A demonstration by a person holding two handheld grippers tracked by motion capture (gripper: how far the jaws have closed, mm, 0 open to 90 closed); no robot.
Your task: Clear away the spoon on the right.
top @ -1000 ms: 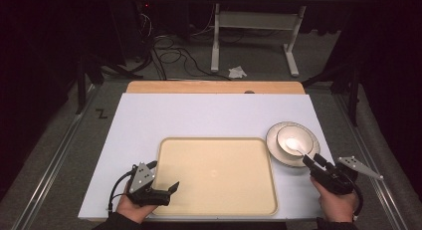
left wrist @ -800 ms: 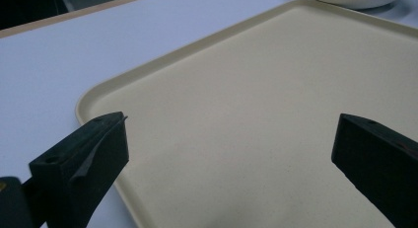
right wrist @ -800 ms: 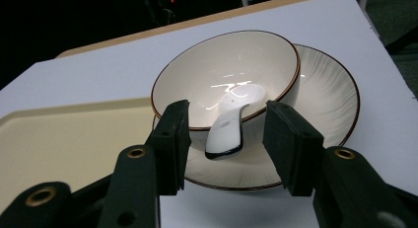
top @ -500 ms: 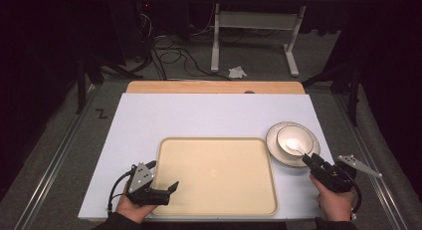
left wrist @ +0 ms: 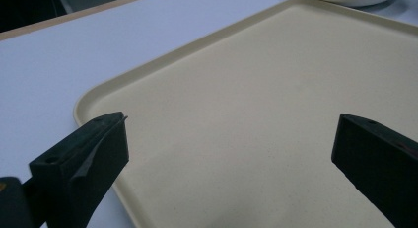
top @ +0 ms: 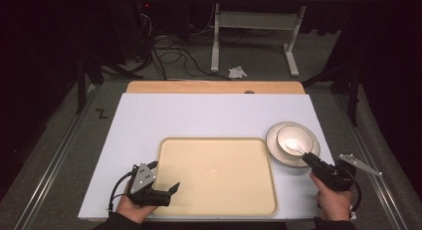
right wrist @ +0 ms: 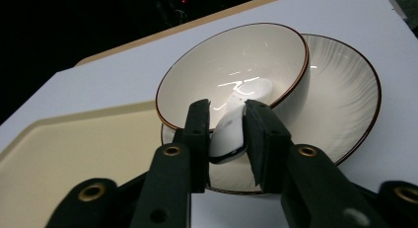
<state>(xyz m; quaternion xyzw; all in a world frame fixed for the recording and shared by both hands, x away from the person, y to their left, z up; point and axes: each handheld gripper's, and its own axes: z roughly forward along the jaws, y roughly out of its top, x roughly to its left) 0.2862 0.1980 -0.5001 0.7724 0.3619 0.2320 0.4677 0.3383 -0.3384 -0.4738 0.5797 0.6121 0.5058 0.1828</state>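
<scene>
This looks like a lab or test room set up for recording, not a home. A white tabletop (top: 209,120) stands on grey carpet (top: 59,155) with metal rails (top: 47,177) along both its sides. Beyond the tabletop the room is dark, with loose cables (top: 169,46) on the floor, a metal desk frame (top: 254,36) and a crumpled paper (top: 237,71) near it.
</scene>
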